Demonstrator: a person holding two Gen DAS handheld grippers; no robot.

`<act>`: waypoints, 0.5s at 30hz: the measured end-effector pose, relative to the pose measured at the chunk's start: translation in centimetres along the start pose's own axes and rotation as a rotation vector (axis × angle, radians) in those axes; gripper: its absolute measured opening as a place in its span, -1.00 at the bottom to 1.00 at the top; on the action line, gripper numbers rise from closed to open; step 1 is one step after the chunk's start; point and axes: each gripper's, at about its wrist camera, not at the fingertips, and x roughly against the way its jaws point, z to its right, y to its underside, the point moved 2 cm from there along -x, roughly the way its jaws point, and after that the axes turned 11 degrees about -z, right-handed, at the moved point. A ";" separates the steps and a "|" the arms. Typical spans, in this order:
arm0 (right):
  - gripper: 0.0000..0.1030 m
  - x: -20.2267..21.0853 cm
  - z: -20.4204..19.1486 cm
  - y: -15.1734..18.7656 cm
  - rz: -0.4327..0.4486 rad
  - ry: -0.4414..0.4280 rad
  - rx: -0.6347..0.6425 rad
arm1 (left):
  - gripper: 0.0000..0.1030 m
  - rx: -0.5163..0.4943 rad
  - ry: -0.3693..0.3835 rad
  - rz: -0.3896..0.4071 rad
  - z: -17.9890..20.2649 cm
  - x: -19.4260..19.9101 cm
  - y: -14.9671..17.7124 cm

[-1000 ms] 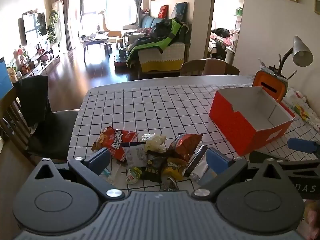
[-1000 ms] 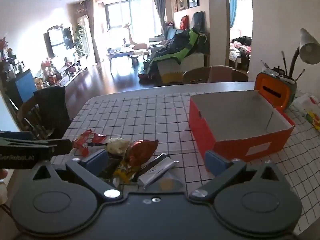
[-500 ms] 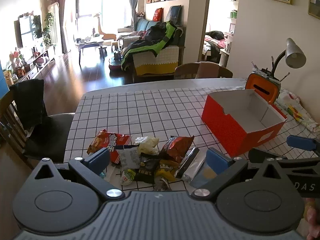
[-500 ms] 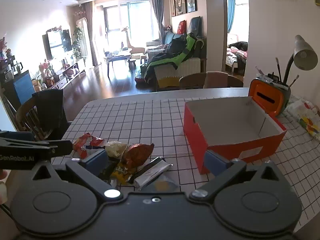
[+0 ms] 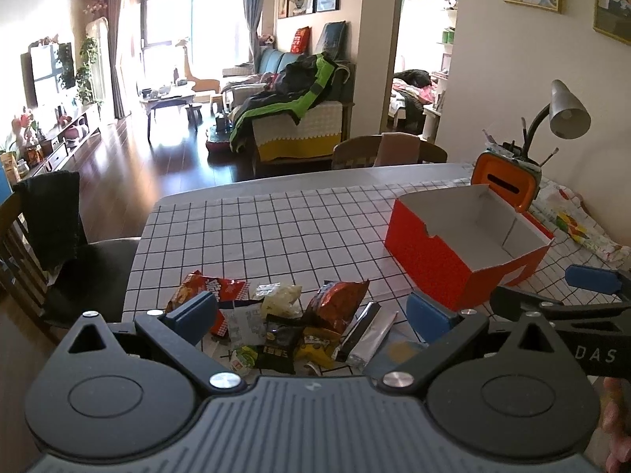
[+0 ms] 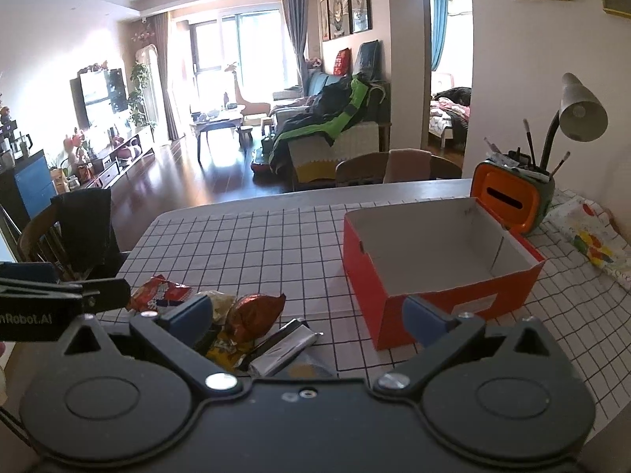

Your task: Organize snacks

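Note:
A pile of snack packets (image 5: 284, 323) lies near the front edge of the checked table: a red chip bag (image 5: 213, 295), a pale bag (image 5: 280, 299), a dark red bag (image 5: 339, 303), black and yellow packets, silver bars (image 5: 370, 335). The pile also shows in the right wrist view (image 6: 252, 323). An open, empty red box (image 5: 469, 244) stands to the right, also in the right wrist view (image 6: 437, 264). My left gripper (image 5: 311, 313) is open and empty, above and just behind the pile. My right gripper (image 6: 307, 313) is open and empty, between pile and box.
An orange holder with brushes (image 6: 508, 193) and a desk lamp (image 6: 579, 110) stand behind the box. A patterned cloth (image 6: 587, 236) lies at the right edge. Chairs stand at the left (image 5: 51, 228) and far side (image 5: 390, 149) of the checked tablecloth (image 5: 276, 228).
Both grippers have drawn back and risen a little, so the pile and the box look smaller and farther. Both stay open. Nothing on the table moved.

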 end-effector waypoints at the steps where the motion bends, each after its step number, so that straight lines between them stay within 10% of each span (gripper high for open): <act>1: 0.99 0.0 0.1 0.0 0.003 0.001 0.000 | 1.00 0.001 0.001 -0.001 0.0 0.0 0.0; 15: 0.99 0.5 -0.2 0.0 0.019 0.010 -0.005 | 1.00 0.005 0.005 0.003 0.0 -0.1 -0.2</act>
